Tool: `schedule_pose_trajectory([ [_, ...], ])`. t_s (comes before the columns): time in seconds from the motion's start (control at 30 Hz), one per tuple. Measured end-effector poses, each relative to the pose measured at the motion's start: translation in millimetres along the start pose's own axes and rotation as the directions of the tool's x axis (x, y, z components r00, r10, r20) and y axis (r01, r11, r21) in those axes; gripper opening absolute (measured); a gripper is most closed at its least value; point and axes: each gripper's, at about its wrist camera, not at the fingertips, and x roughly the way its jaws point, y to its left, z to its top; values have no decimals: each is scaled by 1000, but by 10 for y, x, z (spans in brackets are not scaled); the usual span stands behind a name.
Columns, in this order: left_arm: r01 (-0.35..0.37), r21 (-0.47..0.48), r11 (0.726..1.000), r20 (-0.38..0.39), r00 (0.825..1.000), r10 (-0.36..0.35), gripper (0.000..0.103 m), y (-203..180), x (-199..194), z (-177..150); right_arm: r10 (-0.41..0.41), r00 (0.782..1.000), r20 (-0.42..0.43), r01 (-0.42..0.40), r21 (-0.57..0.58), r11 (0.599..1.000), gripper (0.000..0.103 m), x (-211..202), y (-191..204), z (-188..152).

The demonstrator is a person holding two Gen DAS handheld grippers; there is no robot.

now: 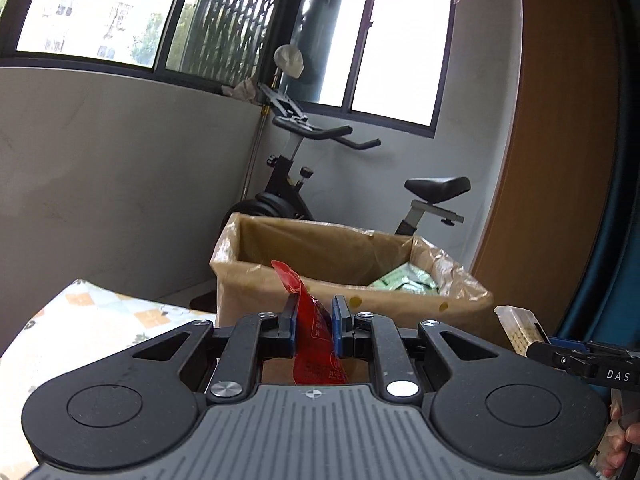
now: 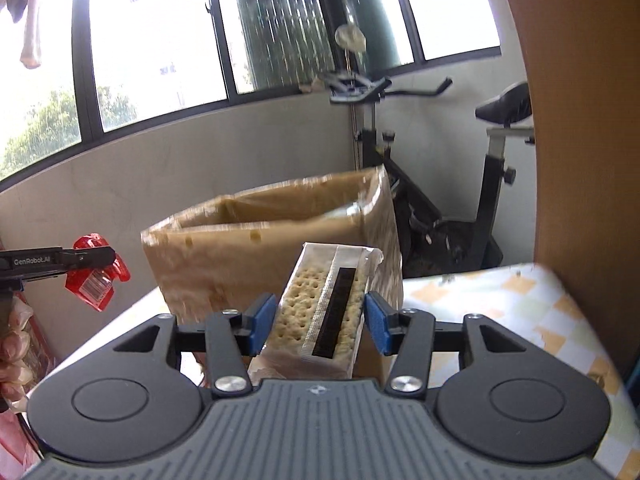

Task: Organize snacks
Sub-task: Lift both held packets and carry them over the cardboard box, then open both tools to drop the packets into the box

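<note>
Red packet: we held a glossy red foil snack packet point(image 1: 316, 332) clamped thin between the blue pads of the left gripper point(image 1: 315, 330); its long axis ran forward and up from the jaws, the crimped top leaning left.
Cracker pack: we gripped a clear-wrapped sleeve of pale, dimpled crackers point(image 2: 320, 312) in the right gripper point(image 2: 320, 320), both pads pressing its sides. It was a long rectangular block pointing away from the tool and tilted upward, a black strip running along its top seam.
Cardboard box: straight beyond both grippers stood an open brown cardboard box point(image 1: 304, 292), lined with crinkled clear plastic folded over its rim.
Box contents: in its far right corner, as the left gripper faced it, we saw a heap of pale green packets point(image 1: 404, 282); the rest of the inside was hidden by the near wall.
Neighbouring tool: from the left camera the right gripper entered at the right edge with the cracker end showing; from the right camera the left one point(image 2: 92, 258) sat to the left with the red packet below it.
Surface: a cloth with orange and green diamonds point(image 2: 540, 312) lay under the box and below the tools.
Behind: a black exercise bike point(image 1: 304, 184) stood past the box against a grey wall under windows.
</note>
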Motion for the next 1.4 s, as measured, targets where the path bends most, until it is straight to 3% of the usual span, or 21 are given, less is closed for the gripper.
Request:
schedule_pose_trajectory([
  [0.2, 40, 28, 999, 28, 999, -41, 17, -143, 317, 285, 39, 998, 46, -36, -59, 998, 52, 262, 117, 445],
  [0.4, 86, -26, 996, -14, 996, -86, 17, -125, 879, 457, 80, 997, 19, -77, -125, 989, 52, 931, 229, 778],
  [0.6, 82, -69, 994, -88, 992, -88, 17, -41, 1446, 513, 80, 994, -76, -93, -197, 976, 52, 1606, 393, 784],
  [0.77, 63, -37, 997, -156, 985, -68, 20, -49, 1750, 475, 70, 989, -130, -94, -193, 977, 52, 1910, 394, 708],
  [0.8, 62, -28, 998, -165, 984, -66, 26, -61, 1783, 467, 70, 988, -138, -96, -190, 977, 52, 1946, 389, 685],
  [0.83, 65, -21, 998, -170, 983, -68, 32, -70, 1803, 456, 73, 987, -145, -100, -188, 977, 52, 1972, 391, 673],
  [0.9, 63, -5, 998, -165, 984, -63, 54, -84, 1812, 440, 70, 985, -160, -101, -191, 976, 53, 2010, 398, 648],
  [1.13, 35, -3, 999, -158, 987, -35, 58, 15, 1590, 448, 63, 987, -149, -85, -148, 985, 55, 1878, 361, 615],
  [1.4, -25, -5, 1000, -132, 991, 25, 60, 226, 1064, 435, 73, 992, -102, -83, -95, 992, 55, 1399, 326, 610],
])
